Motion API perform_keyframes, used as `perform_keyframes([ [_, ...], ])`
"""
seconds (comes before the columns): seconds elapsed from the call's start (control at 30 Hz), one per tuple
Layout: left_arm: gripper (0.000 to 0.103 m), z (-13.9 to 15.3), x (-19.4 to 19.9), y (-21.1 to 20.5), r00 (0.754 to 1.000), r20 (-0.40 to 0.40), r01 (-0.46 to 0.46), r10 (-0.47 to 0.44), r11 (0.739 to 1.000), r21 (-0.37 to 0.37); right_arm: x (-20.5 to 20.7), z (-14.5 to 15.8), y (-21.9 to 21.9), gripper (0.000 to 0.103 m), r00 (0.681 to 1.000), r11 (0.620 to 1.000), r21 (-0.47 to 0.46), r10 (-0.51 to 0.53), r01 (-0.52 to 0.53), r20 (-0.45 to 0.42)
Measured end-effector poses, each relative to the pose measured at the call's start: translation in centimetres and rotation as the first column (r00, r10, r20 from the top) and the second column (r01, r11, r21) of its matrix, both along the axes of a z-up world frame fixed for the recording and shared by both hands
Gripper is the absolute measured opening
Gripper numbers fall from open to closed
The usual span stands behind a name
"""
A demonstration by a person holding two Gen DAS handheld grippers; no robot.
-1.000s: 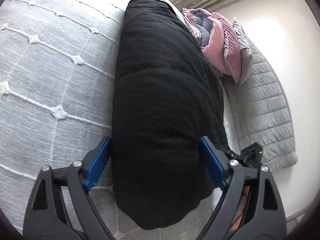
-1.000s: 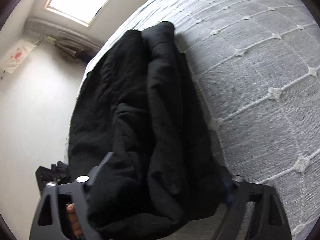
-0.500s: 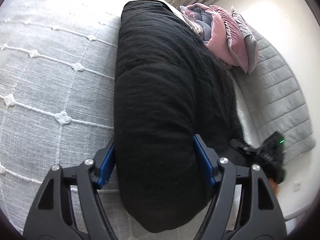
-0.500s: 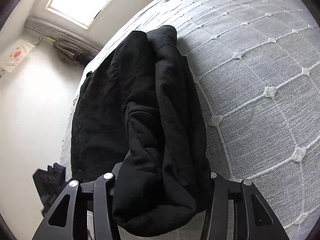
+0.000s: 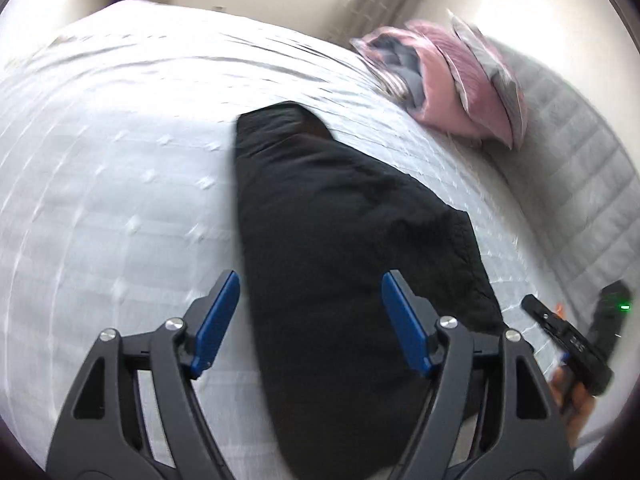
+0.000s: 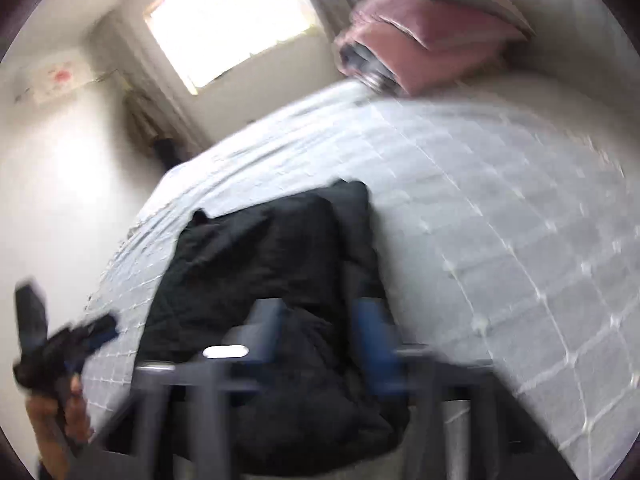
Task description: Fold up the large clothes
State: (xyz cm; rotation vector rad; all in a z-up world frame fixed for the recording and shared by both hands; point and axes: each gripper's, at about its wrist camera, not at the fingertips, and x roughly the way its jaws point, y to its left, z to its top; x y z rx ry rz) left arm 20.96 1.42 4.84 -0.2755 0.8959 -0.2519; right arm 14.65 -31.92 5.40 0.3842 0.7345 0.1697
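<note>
A folded black garment (image 5: 340, 240) lies on the grey quilted bed (image 5: 112, 200). My left gripper (image 5: 310, 312) is open, its blue pads apart on either side of the garment's near end, held above it and not gripping. The right wrist view is blurred by motion. There my right gripper (image 6: 320, 332) hovers over the near end of the black garment (image 6: 260, 256) with its jaws apart and nothing between the pads. The right gripper also shows at the right edge of the left wrist view (image 5: 568, 336).
Pink and grey pillows and a folded quilt (image 5: 452, 76) are piled at the bed's head. A grey padded headboard (image 5: 580, 160) runs along the right. A window (image 6: 232, 28) and white walls stand beyond the bed (image 6: 500, 240).
Both grippers have let go of the garment and pulled back and up from it. The garment now lies flat on the bed. The right gripper's jaws narrowed.
</note>
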Motion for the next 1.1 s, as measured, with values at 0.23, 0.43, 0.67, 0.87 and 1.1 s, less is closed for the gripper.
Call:
perform_keyframes([
  [0.23,0.074,-3.2,11.5,-4.5,0.990,-0.137,0.006,0.014,0.989,0.145,2.4,-2.6,3.7,0.012,0.992,0.990,-0.110,0.079,-0.090,-0.097],
  [0.43,0.083,-5.0,17.3,-4.6,0.981,-0.171,-0.061,0.094,0.979,0.193,3.4,-4.3,2.9,0.010,0.985,0.990,-0.108,0.067,-0.085,-0.159],
  [0.67,0.090,-7.0,18.6,-4.6,0.973,-0.162,-0.133,0.164,0.974,0.184,4.8,-5.9,2.6,0.010,0.974,0.991,-0.098,0.064,-0.087,-0.216],
  [0.87,0.088,-2.7,14.6,-2.6,0.983,-0.084,-0.154,0.165,0.981,0.120,5.5,-6.6,1.9,0.010,0.973,0.996,-0.037,0.076,-0.087,-0.218],
  [1.1,0.088,-1.1,1.7,0.0,0.991,-0.050,-0.122,0.127,0.989,0.086,4.7,-5.2,1.0,0.022,0.979,0.997,-0.027,0.070,-0.077,-0.190],
])
